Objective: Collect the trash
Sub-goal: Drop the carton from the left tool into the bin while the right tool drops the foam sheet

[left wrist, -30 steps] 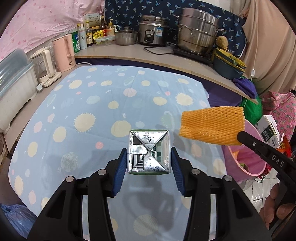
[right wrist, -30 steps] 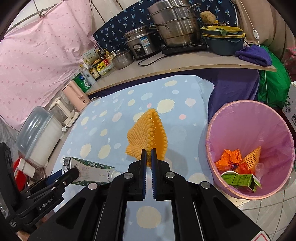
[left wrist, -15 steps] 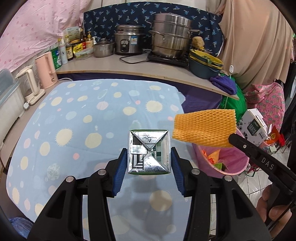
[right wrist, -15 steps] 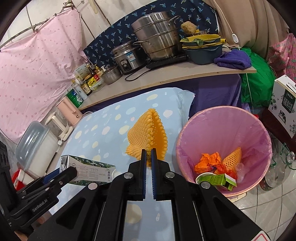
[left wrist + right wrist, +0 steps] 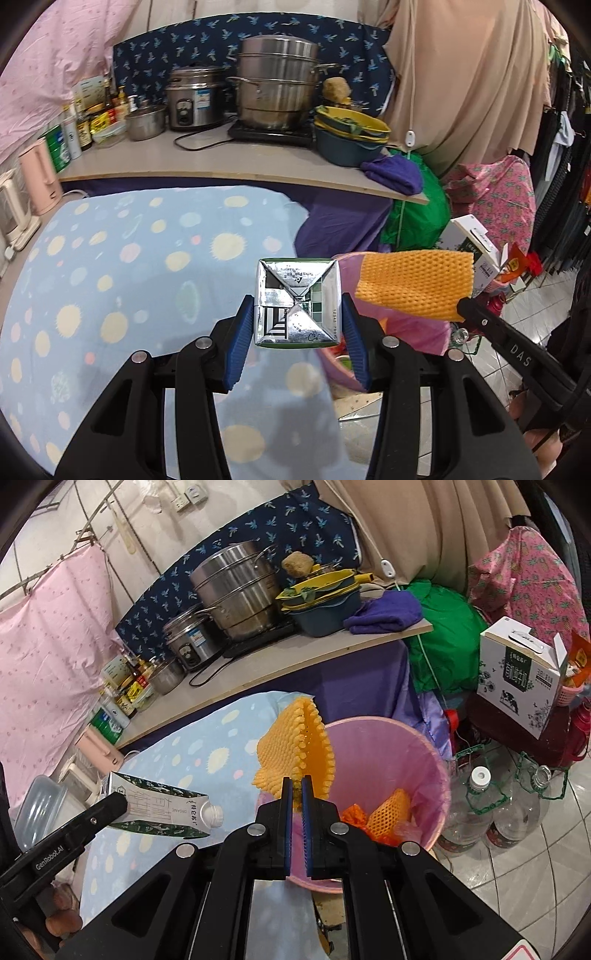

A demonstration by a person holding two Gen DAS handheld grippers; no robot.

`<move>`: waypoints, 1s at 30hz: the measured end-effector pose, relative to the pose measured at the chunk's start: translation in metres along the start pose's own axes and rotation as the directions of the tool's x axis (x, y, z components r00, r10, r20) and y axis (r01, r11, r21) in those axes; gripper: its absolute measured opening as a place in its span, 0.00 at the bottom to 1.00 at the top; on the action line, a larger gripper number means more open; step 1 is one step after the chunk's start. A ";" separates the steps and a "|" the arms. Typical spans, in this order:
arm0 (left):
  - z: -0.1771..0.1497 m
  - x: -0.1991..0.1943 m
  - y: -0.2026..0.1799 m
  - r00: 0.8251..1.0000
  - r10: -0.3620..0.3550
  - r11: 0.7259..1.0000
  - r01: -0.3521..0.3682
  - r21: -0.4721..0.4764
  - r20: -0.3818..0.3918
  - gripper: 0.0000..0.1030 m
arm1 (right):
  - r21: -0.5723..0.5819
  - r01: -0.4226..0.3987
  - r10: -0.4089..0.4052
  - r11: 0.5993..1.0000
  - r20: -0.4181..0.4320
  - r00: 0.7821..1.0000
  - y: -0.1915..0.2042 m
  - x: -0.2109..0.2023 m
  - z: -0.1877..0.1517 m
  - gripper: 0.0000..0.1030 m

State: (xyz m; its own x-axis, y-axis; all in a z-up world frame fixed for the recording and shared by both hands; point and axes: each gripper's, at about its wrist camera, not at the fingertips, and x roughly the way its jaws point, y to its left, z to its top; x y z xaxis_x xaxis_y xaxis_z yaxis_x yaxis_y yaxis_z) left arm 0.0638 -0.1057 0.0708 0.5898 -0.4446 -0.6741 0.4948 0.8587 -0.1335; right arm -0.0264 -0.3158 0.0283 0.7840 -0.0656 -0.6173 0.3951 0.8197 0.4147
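Note:
My left gripper point(image 5: 297, 314) is shut on a drink carton point(image 5: 296, 303), whose silver folded end faces the camera; from the right wrist view the same carton point(image 5: 162, 806) shows white and green, lying level above the table. My right gripper point(image 5: 296, 786) is shut on an orange foam net point(image 5: 295, 746), held over the near rim of the pink bin point(image 5: 439, 771). In the left wrist view the net point(image 5: 415, 284) hangs to the right of the carton, in front of the bin point(image 5: 413, 328). Orange scraps and another foam net point(image 5: 391, 808) lie inside the bin.
The table carries a light blue spotted cloth point(image 5: 129, 280). Behind it a counter point(image 5: 229, 162) holds pots, a rice cooker, bottles and bowls. A white milk box point(image 5: 517, 679) and clear plastic bottles point(image 5: 469, 812) stand on the tiled floor right of the bin.
Both grippers have swung right with their loads, from over the table towards the bin. The net now sits above the bin's rim; the bin fills more of both views.

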 end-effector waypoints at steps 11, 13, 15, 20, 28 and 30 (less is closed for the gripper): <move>0.012 0.044 -0.062 0.993 -0.111 0.991 0.113 0.069 -0.028 0.43 | 0.060 0.074 -0.074 0.995 -0.011 0.997 -0.042 0.009 0.003 0.05; 0.011 0.052 -0.069 0.991 -0.125 0.988 0.128 0.081 -0.041 0.43 | 0.067 0.081 -0.080 0.994 -0.016 0.997 -0.046 0.012 0.003 0.05; 0.010 0.060 -0.075 0.990 -0.133 0.987 0.137 0.089 -0.053 0.43 | 0.075 0.085 -0.084 0.994 -0.024 0.996 -0.049 0.016 0.002 0.05; 0.006 0.078 -0.080 0.987 -0.133 0.985 0.142 0.094 -0.088 0.43 | 0.085 0.100 -0.096 0.991 -0.050 0.994 -0.055 0.027 0.000 0.07; 0.000 0.087 -0.073 0.990 -0.108 0.991 0.115 0.075 -0.093 0.55 | 0.112 0.105 -0.100 0.988 -0.053 0.994 -0.061 0.033 0.001 0.17; -0.001 0.086 -0.071 0.991 -0.097 0.991 0.104 0.078 -0.093 0.55 | 0.106 0.101 -0.096 0.989 -0.054 0.994 -0.059 0.033 0.000 0.18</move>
State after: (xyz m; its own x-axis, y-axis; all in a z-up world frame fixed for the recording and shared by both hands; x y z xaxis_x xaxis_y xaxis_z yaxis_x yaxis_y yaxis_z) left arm 0.0788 -0.2042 0.0212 0.4773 -0.5003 -0.7224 0.6018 0.7852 -0.1462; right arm -0.0238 -0.3665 -0.0161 0.7157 -0.1134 -0.6892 0.5208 0.7442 0.4184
